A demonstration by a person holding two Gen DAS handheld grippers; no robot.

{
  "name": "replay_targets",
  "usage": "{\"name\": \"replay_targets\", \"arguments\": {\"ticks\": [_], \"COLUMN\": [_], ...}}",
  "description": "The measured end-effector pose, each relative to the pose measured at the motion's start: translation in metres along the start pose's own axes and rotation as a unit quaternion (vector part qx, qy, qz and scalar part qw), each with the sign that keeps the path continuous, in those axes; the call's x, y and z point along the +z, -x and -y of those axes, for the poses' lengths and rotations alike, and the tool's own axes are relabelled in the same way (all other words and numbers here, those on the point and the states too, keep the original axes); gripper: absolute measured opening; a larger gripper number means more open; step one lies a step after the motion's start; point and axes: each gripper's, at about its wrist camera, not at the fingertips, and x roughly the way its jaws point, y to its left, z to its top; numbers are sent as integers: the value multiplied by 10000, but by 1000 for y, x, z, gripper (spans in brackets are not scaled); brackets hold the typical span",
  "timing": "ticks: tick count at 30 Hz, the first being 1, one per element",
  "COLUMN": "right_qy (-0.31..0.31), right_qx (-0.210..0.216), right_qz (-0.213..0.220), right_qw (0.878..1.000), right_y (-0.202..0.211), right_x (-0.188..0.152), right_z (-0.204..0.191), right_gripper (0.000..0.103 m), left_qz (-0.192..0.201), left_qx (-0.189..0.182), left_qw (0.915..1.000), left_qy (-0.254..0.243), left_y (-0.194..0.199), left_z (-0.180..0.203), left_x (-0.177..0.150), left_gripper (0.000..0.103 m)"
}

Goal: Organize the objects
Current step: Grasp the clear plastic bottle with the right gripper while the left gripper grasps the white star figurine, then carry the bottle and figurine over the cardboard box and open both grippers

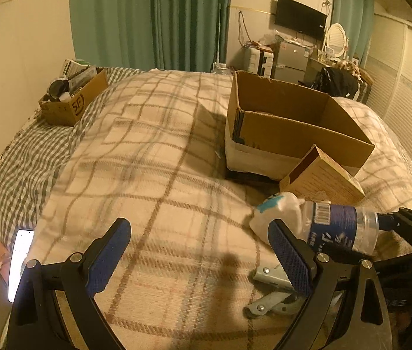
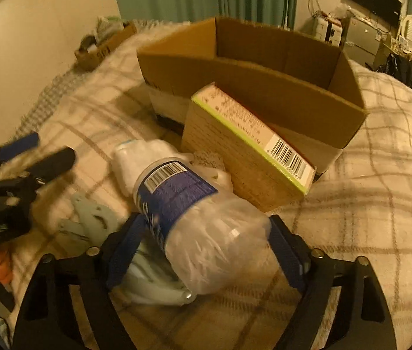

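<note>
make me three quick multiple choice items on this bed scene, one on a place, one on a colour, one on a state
1. Where is the small carton?
A. inside the big box
B. against the big box's near wall
C. on the floor

2. What colour is the bottle's label?
A. blue
B. red
C. yellow

3. What is the left gripper doing?
A. clamped on the bottle
B. open, holding nothing
C. shut on the metal hinge

Answers:
1 B, the small carton leans on the outside of the big box.
2 A, a blue band wraps the bottle.
3 B, its fingers stand wide apart over the blanket, while the right gripper holds the bottle.
</note>
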Motion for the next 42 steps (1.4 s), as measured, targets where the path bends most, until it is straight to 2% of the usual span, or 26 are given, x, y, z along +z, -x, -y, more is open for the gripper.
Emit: {"name": "replay_targets", "arguments": {"ticks": [3,11,18,21,27,29,31,33,36,42], "right_qy": [-85,-339,-142,-170,-310,-330,-341,-351,-373,-341], "right_qx": [15,-215,-1166,-1472,-1566,-1555,-1552,-1552,-1578,-1658], "right_qz": [318,1217,1257,1236,1202,1180,1160,1164,1193,1329], "right_qw": [9995,9918,9851,9812,9798,9802,9805,9804,9795,9766], "right_y": [17,66,90,94,90,88,86,86,89,101], "right_x": [-4,-9,-11,-14,-16,-16,-16,-17,-17,-18], "right_z": [-2,-2,9,20,32,33,33,33,33,27], "right_gripper": [75,70,69,69,69,69,69,69,69,69], "left_qz": [-26,-36,-93,-220,-693,-867,-993,-1065,-950,-528], "left_qx": [8,198,-23,-109,-387,-471,-531,-646,-746,-576], "left_qw": [10000,9991,9971,9973,9929,9911,9898,9884,9883,9922], "left_qy": [-59,-376,-757,-697,-881,-890,-868,-872,-931,-976], "left_y": [-1,0,-6,-19,-56,-67,-75,-76,-66,-32], "left_z": [2,18,45,51,70,74,75,75,76,74], "left_x": [0,0,9,16,18,17,16,14,11,8], "left_gripper": [97,97,97,97,95,89,70,60,60,59]}}
